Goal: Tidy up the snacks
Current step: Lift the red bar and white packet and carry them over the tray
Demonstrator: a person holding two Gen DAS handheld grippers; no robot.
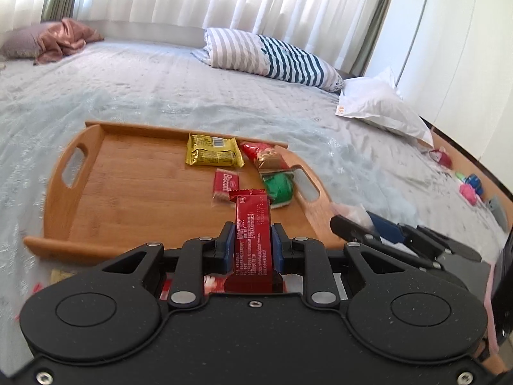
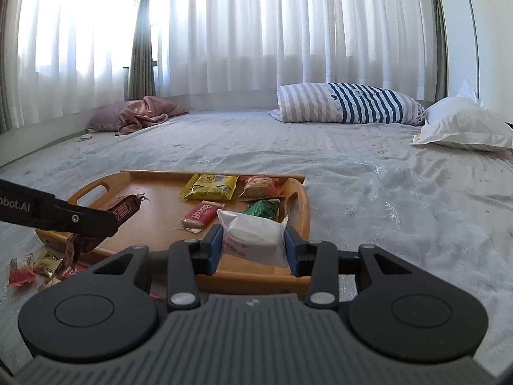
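Sheer curtains light a bed (image 2: 288, 147) with a pale quilt, and on it I have a wooden tray (image 1: 134, 211) serving as the collection spot for the snacks. My left gripper (image 1: 251, 240) has its jaws clenched on a red bar (image 1: 251, 237), held lengthwise so it points toward the tray's open floor. My right gripper (image 2: 253, 243) grasps a white packet (image 2: 256, 234) by its sides, poised over the tray's near rim. A yellow pack (image 1: 213, 154), a Biscoff (image 1: 226, 186) and a green wrapper (image 1: 279, 187) already lie grouped at the tray's right, so I judge both loads belong beside them. Loose sweets (image 2: 32, 268) wait on the quilt outside.
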